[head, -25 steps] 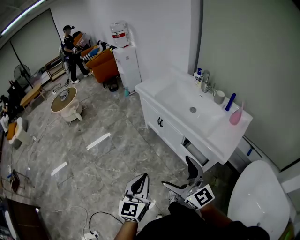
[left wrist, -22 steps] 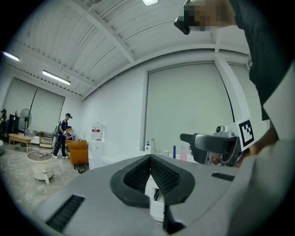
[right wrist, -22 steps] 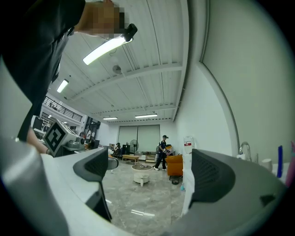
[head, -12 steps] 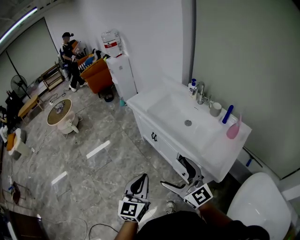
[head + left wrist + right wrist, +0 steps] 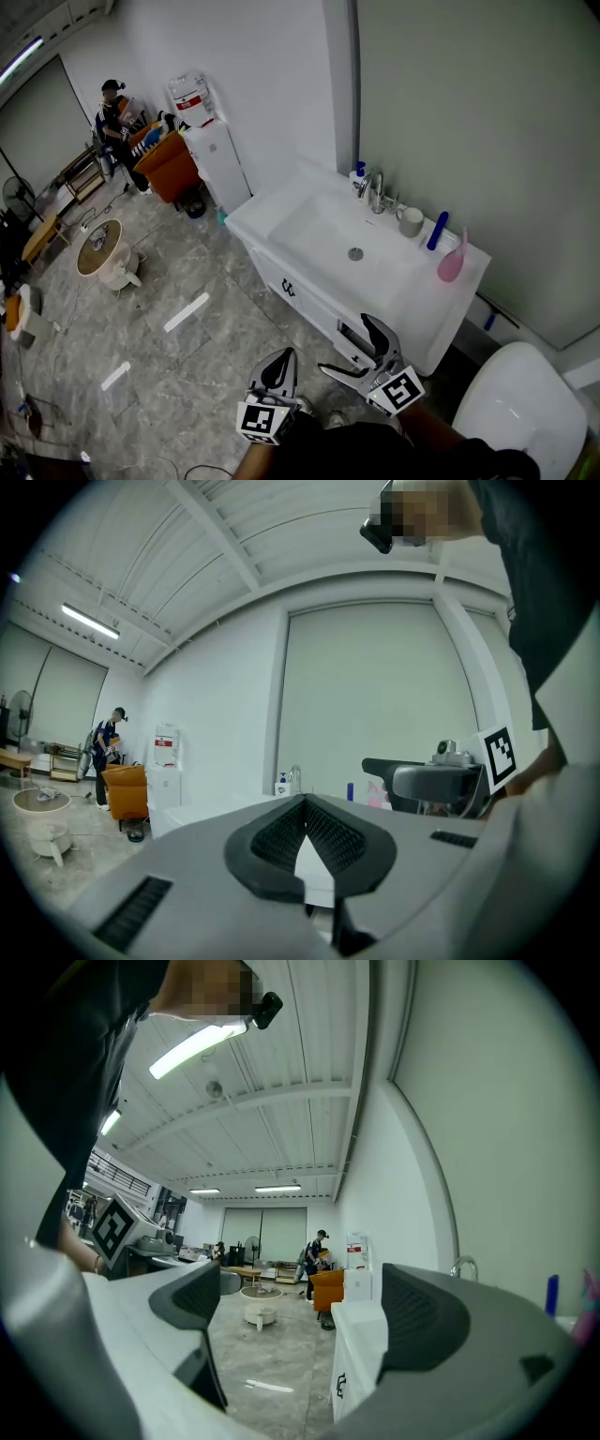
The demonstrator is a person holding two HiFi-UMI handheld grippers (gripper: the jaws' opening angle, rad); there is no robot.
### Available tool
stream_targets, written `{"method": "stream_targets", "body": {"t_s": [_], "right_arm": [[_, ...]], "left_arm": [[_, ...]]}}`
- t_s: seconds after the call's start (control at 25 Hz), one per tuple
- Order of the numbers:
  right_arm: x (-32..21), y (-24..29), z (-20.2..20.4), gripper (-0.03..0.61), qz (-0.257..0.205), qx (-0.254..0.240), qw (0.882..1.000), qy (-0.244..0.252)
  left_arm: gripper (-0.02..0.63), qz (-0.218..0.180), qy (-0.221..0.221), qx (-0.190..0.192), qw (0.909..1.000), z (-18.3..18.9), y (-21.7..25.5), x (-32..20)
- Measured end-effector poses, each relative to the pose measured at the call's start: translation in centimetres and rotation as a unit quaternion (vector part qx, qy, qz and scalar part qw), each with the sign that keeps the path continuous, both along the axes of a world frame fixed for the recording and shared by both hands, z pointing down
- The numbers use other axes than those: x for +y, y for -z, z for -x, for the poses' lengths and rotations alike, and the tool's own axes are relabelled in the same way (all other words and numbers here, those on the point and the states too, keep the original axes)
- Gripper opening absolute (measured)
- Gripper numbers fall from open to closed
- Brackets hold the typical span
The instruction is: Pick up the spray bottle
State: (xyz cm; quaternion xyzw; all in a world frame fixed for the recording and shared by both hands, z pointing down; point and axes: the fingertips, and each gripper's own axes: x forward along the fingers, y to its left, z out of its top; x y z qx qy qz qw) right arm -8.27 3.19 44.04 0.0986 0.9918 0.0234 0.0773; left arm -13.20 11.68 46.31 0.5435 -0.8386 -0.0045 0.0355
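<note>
Pink spray bottle (image 5: 451, 263) not yet reached; approach step.
It stands on the white table (image 5: 417, 302), right of the sink (image 5: 319, 225). Right gripper (image 5: 349, 345) spread wide, empty, short of the sink; left gripper (image 5: 278, 367) closed, empty. Next, probably: reach past the sink and straddle the bottle.

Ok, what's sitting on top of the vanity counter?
Along the back edge of the vanity, left to right: a small bottle, the faucet, a grey cup, a blue bottle, then the pink spray bottle. The cup's inside can't be seen.
</note>
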Motion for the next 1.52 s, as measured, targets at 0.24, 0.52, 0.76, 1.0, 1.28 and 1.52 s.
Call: {"method": "stream_targets", "body": {"t_s": [0.24, 0.52, 0.76, 1.0, 1.28, 1.52], "right_arm": [[-3.5, -0.7, 1.6, 0.535, 0.005, 0.009, 0.999, -0.035], [-8.0, -1.0, 5.1, 0.535, 0.007, 0.028, 0.996, -0.084], [-12.5, -0.9, 8.5, 0.535, 0.013, 0.03, 0.99, -0.14], [-16.9, -1.5, 11.3, 0.535, 0.003, 0.032, 0.98, -0.197], [-20.9, -1.4, 13.3, 0.532, 0.011, 0.046, 0.964, -0.263], [-24.4, -2.1, 12.6, 0.505, 0.001, 0.06, 0.94, -0.337]], "left_arm": [[-0.003, 0.005, -0.032, 0.009, 0.9994, 2.2, -1.2, -3.8], [-0.003, 0.008, -0.08, 0.01, 0.9967, 6.6, -1.3, -9.3], [-0.003, 0.003, -0.128, 0.005, 0.9918, 10.4, -0.9, -14.0], [-0.003, 0.006, -0.174, 0.0, 0.9847, 14.3, -0.7, -18.8], [-0.003, 0.012, -0.223, -0.011, 0.9748, 17.7, -0.4, -23.9], [-0.003, 0.024, -0.255, 0.001, 0.9667, 19.7, -1.4, -27.9]]}}
